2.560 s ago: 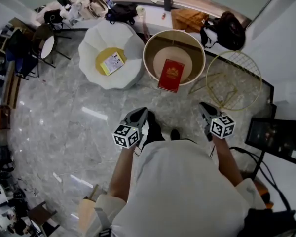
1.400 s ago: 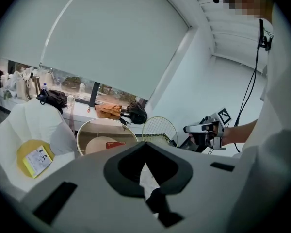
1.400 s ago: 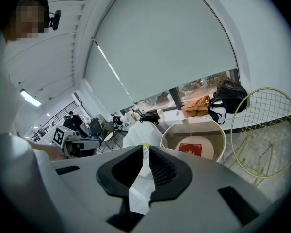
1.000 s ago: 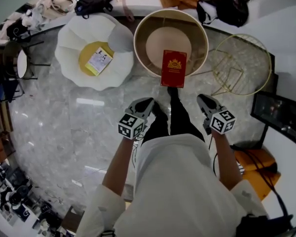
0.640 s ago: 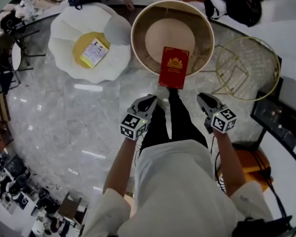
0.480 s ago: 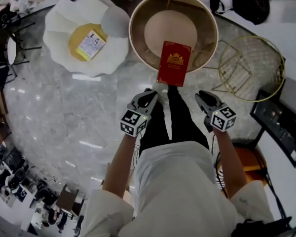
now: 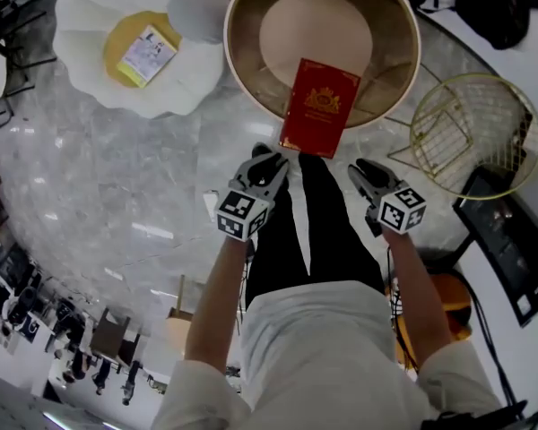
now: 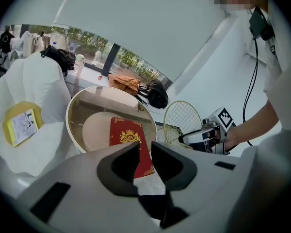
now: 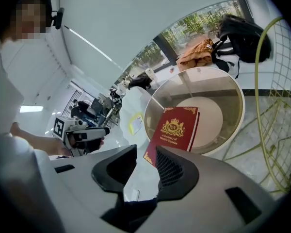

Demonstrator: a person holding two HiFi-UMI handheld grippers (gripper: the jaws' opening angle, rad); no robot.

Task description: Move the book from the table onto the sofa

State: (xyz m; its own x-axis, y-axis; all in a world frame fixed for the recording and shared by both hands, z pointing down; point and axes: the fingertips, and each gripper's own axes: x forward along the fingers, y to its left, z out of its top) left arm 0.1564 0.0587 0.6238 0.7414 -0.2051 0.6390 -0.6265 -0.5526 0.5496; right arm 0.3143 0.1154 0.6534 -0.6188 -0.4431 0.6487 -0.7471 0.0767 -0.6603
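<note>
Both grippers have dropped nearer the red book (image 7: 319,107); left gripper (image 7: 267,157) and right gripper (image 7: 362,167) jaws have just been opening, slightly apart, empty.

place: office lounge | signs: marble floor (image 7: 99,186), white petal sofa (image 7: 81,70), round table (image 7: 390,25), wire side table (image 7: 471,124), window (image 8: 131,62)

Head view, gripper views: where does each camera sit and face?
Head view: on the head, steeply down at red book on round table; arms, left gripper, right gripper show.
Left gripper view: on it, along empty jaws just opening, toward book; right gripper shows.
Right gripper view: likewise; left gripper shows.
All share the book.
</note>
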